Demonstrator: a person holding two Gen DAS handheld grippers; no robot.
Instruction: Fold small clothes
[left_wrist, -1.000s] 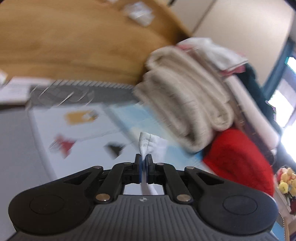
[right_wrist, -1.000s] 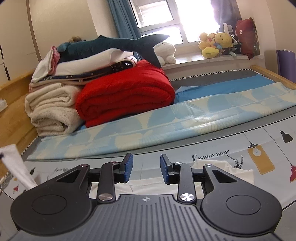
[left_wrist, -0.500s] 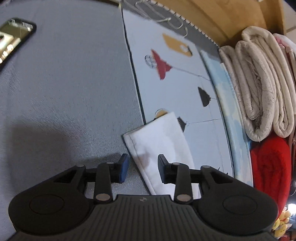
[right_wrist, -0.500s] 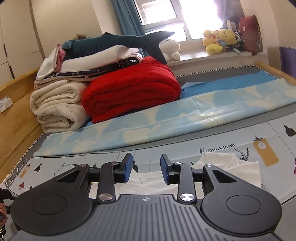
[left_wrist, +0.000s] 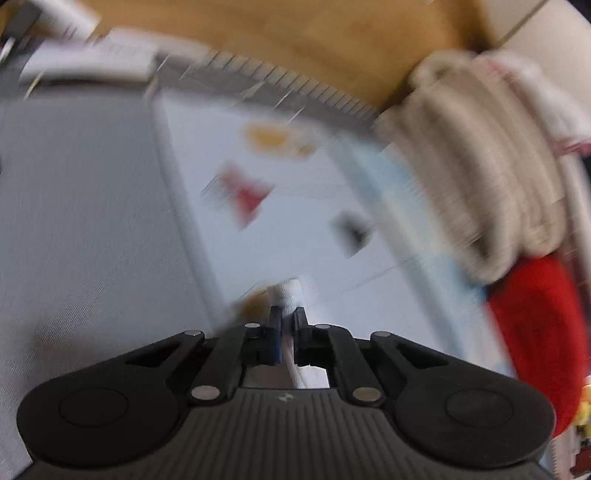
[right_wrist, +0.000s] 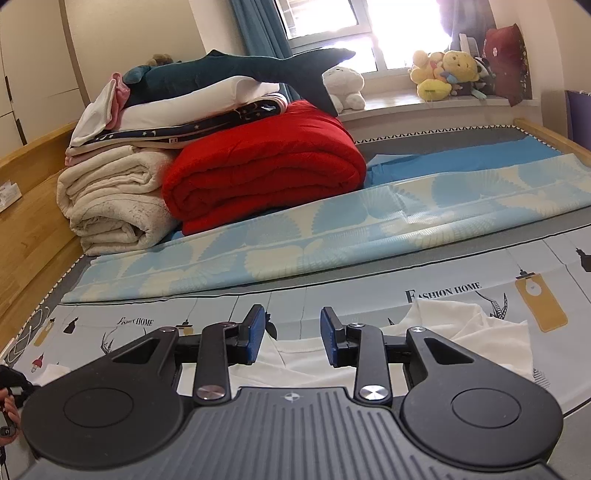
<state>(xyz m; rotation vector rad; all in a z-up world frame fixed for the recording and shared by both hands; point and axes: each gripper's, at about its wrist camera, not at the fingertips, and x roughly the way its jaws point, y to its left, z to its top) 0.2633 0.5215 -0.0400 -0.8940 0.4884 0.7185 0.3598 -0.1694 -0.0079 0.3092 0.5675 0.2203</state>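
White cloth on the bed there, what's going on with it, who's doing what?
A person with a handheld gripper in each hand is folding a small white garment on the printed bed sheet. The left gripper is pinched shut on a bunched edge of the white fabric; that view is blurred. The right gripper hovers just over the garment's middle with its jaws apart, gripping nothing. The garment looks rumpled, not yet neatly folded. Folded blankets, a red one and a cream one, are stacked behind.

Bright window (right_wrist: 332, 22), blue curtain (right_wrist: 258, 26), cream walls (right_wrist: 140, 33), wooden bed frame (right_wrist: 33, 192).
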